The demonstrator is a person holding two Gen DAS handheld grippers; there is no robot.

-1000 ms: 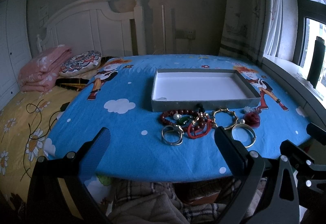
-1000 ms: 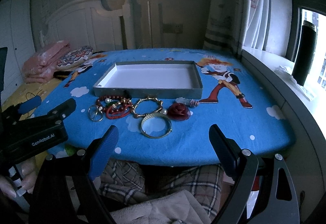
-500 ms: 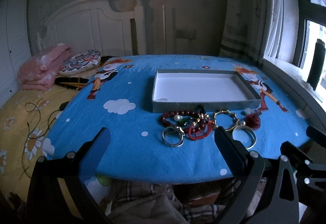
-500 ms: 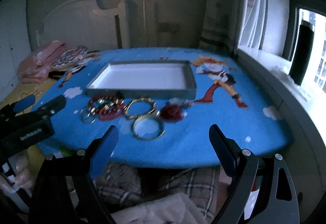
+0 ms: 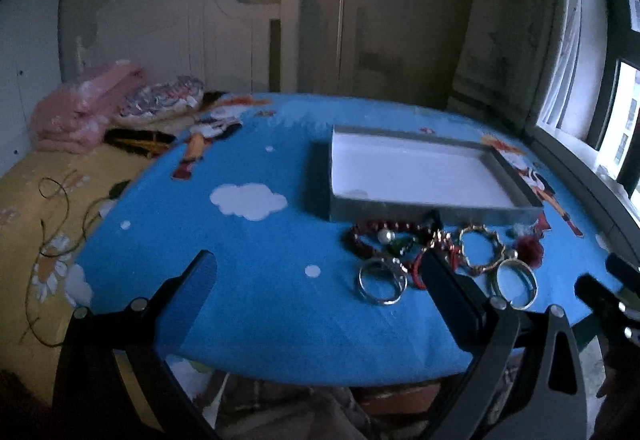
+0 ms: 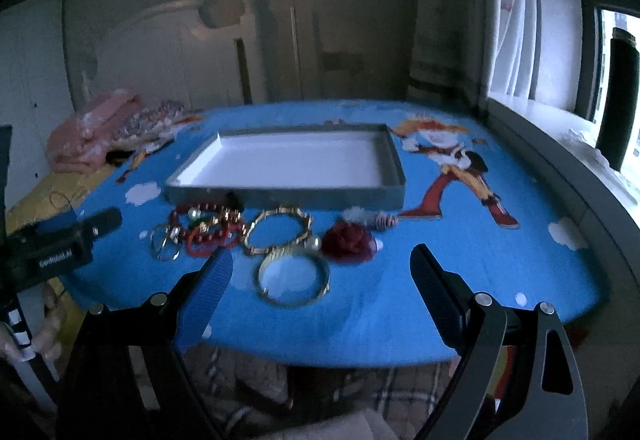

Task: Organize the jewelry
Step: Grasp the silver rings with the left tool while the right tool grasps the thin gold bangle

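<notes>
A shallow grey cardboard tray (image 6: pixel 280 195) sits on the blue cartoon-print tabletop (image 6: pixel 460 280); red bead bracelets (image 6: pixel 212 228), gold bangles (image 6: pixel 292 276) lie before it.

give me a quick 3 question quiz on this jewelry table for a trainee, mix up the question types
1. True or false: the grey tray already holds some jewelry.
2. Multiple choice: in the right wrist view, which piece lies nearest the right hand-held gripper? A) red bead bracelet B) gold bangle C) dark red flower piece
3. Fill in: both the left hand-held gripper and the right one have their jaws ____.

Key:
1. False: its white inside is bare, and every piece lies on the blue tablecloth in front of it.
2. B
3. open, with nothing between the fingers.
</notes>
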